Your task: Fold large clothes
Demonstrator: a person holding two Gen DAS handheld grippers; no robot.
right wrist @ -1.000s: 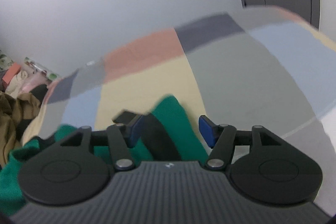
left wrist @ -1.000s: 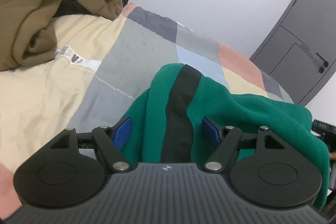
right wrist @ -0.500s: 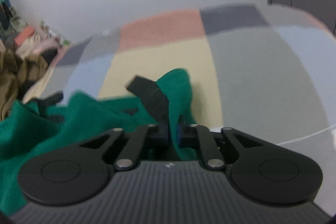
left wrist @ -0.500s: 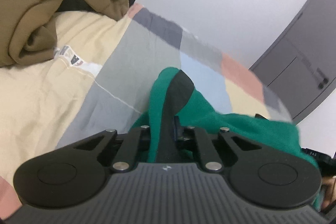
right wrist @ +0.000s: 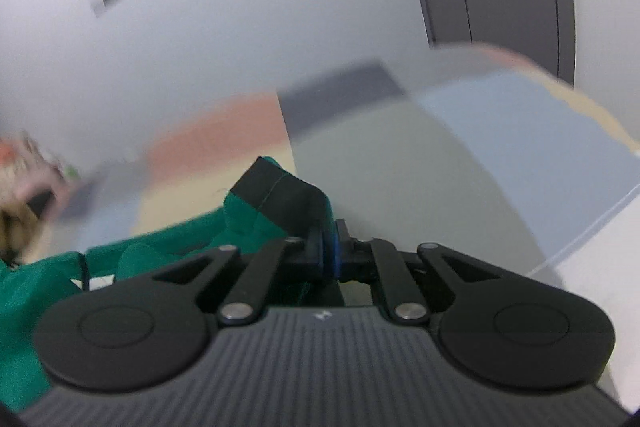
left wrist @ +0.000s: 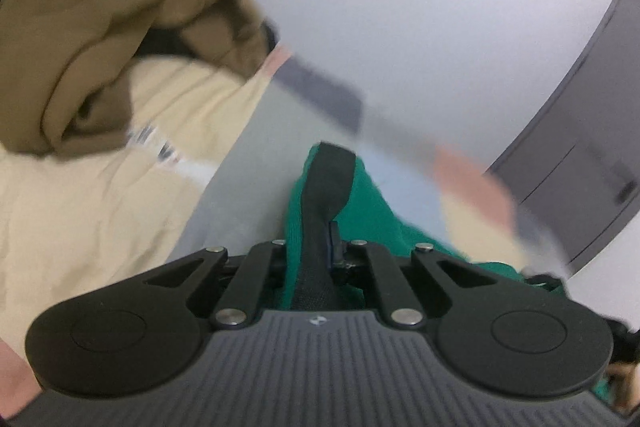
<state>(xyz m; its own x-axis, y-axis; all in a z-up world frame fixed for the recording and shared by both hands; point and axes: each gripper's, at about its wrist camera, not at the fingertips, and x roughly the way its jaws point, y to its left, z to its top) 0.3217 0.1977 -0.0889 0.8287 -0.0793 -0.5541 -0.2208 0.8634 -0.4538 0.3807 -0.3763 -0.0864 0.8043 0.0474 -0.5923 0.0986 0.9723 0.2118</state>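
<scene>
I have both the left gripper [left wrist: 320, 247] and right gripper [right wrist: 330, 251] pinching the green garment's [left wrist: 372, 211] black trim above the patchwork bedspread [left wrist: 100, 211]; it looks soft, light, floppy.

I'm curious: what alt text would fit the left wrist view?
Black tongs clamp a green garment by its black band above a patchwork bedspread. A brown garment is heaped at upper left; a grey door stands at right.
</scene>
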